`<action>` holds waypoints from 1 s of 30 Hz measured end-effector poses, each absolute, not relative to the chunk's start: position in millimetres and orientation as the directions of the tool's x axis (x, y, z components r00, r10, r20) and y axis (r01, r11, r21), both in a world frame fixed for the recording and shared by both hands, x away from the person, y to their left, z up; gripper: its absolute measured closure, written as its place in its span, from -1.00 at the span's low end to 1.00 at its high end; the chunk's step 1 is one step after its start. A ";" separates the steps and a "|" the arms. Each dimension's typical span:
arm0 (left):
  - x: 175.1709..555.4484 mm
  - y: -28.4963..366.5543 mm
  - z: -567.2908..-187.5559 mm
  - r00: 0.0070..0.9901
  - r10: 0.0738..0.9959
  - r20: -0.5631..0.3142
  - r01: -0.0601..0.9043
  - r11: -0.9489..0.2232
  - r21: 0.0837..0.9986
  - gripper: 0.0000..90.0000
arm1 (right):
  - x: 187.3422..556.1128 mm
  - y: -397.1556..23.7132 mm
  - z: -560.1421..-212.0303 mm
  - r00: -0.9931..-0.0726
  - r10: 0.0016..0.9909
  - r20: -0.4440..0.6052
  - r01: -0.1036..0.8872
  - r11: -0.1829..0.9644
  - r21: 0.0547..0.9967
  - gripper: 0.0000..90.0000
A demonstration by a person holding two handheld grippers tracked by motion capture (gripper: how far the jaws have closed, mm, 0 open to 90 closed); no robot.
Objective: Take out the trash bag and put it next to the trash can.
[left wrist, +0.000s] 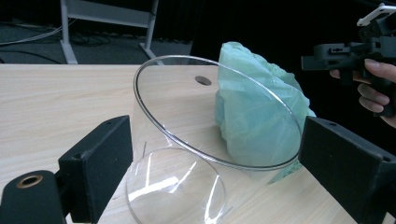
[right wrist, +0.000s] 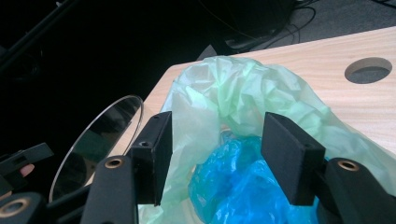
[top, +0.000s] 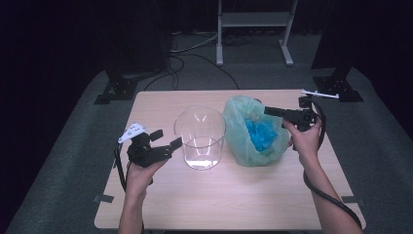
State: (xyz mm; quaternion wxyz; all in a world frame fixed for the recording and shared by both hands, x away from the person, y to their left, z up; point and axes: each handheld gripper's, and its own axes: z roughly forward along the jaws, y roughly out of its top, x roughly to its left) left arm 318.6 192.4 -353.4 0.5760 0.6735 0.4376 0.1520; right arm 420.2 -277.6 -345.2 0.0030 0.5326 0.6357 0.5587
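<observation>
— While I held both grippers over the wooden table, what did you make of the right one?

— Your right gripper hung over the open mouth of the pale green plastic bag; its jaws stood wide, with nothing pinched between them; in the right gripper view they framed the crumpled blue bag that sat inside the green one.

— And where was that green bag on my side?

— It stood on the table's right half, just beside the clear glass cylinder, which was upright near the middle; whether the two touched, I could not tell.

— My left?

— The left gripper sat low, just left of the cylinder; its jaws were spread wide too, empty, pointed at the glass but not on it; in the left gripper view the cylinder's rim showed between them, with the green bag behind it and your right hand farther off.
</observation>
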 end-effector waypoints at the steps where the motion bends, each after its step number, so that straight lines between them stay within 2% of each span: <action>1: 318.7 192.4 -353.5 0.570 0.765 -0.301 0.416 0.047 0.908 -0.80 | 419.8 -279.0 -346.3 -0.431 0.679 0.595 0.675 -0.195 0.711 -0.04; 30: 319.6 192.6 -354.6 0.565 0.767 -0.304 0.422 0.048 0.905 -0.80 | 392.9 -312.7 -383.5 -0.395 0.701 0.594 0.700 -0.188 0.688 -0.05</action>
